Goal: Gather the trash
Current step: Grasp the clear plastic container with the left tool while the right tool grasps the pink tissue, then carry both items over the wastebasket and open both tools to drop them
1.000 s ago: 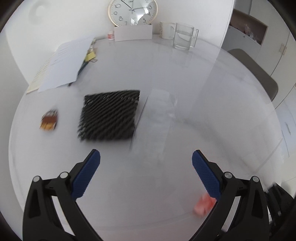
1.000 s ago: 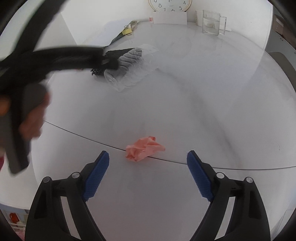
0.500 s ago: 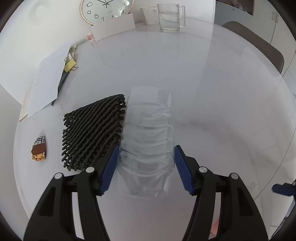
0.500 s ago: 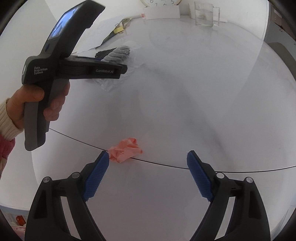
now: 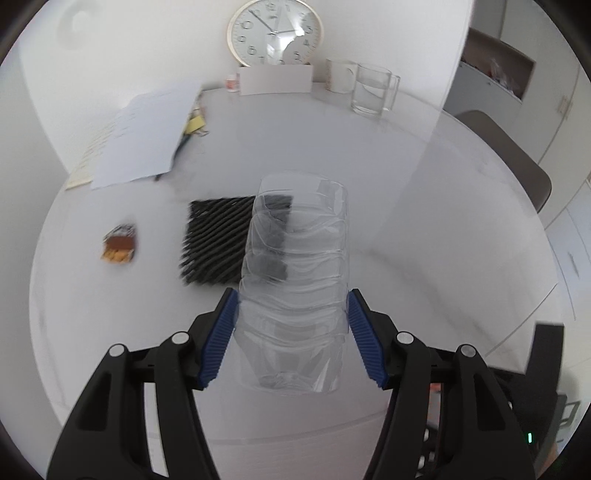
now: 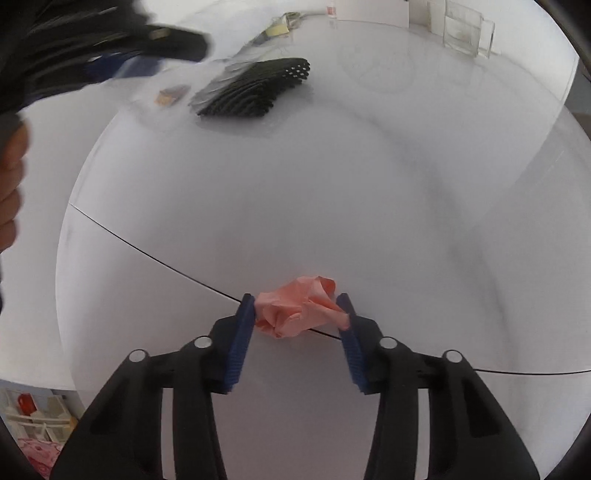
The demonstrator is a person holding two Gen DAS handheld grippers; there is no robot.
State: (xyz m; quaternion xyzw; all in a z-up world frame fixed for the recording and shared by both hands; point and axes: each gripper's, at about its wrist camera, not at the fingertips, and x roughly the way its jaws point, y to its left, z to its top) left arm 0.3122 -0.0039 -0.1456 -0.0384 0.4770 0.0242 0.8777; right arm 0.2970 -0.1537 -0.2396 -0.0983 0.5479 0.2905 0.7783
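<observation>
white wall [image 5: 147, 44], clock [image 5: 275, 31], round table [image 5: 424, 206], chair [image 5: 517, 162].

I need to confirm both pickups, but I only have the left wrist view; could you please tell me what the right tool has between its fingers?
Observer: The right tool has a crumpled pink paper between its fingers; the jaws are closing, and both pads already touch it.
Operator: Thank you. Is the paper off the table?
Observer: I cannot tell; it sits over the dark seam in the white table.
Operator: And does my clear plastic bottle show in that view?
Observer: Not clearly; the left tool is only a dark blur at the top left, above the black mesh mat.
</observation>
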